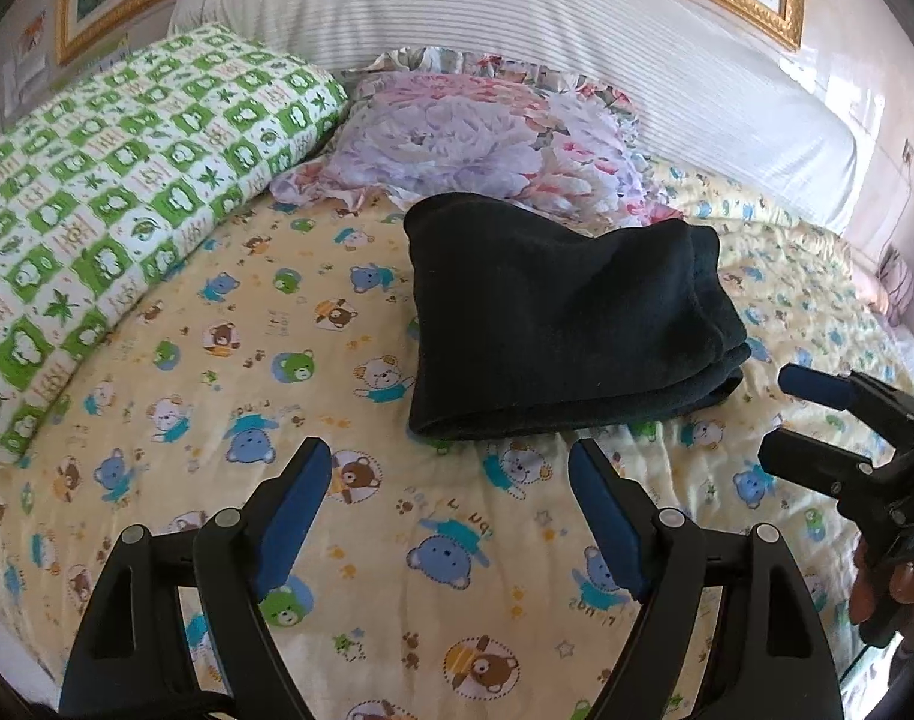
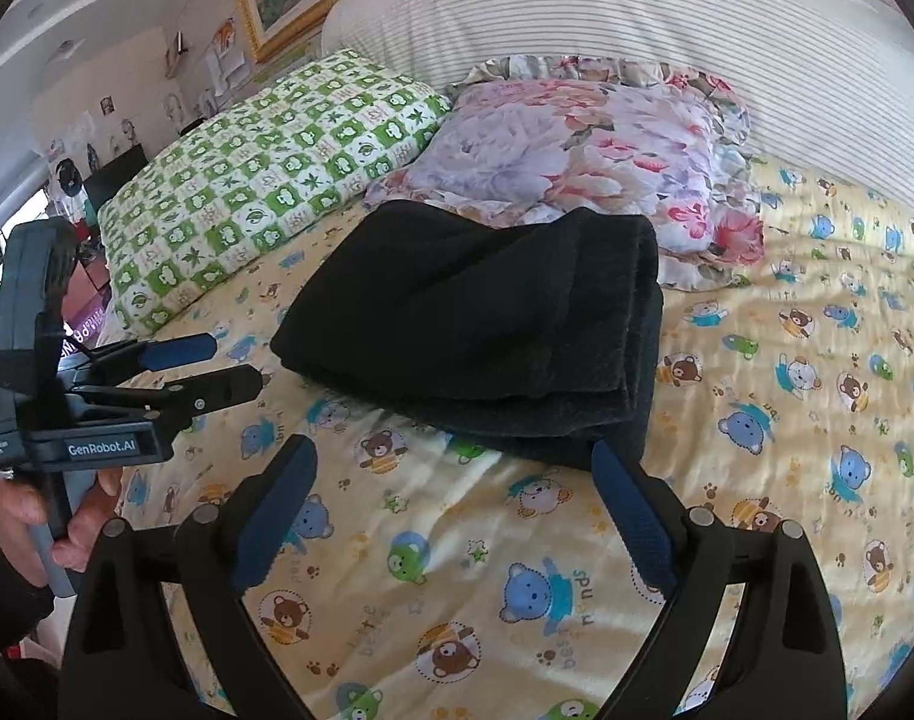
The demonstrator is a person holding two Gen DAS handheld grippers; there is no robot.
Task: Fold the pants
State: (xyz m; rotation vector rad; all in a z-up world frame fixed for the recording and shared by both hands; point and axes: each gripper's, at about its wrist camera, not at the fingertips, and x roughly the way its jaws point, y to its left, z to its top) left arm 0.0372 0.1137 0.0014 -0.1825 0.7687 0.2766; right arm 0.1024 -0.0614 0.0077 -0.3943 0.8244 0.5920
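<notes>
Left wrist view shows my left fingers and right fingers both spread apart, grasping nothing, while the black pants lie folded on the bed near the floral pillow.

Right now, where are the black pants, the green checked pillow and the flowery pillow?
black pants [image 1: 553, 312], left wrist view, middle of the folded top layer.
green checked pillow [image 2: 277, 180], right wrist view, middle of its top.
flowery pillow [image 2: 577, 144], right wrist view, middle of its top.
</notes>
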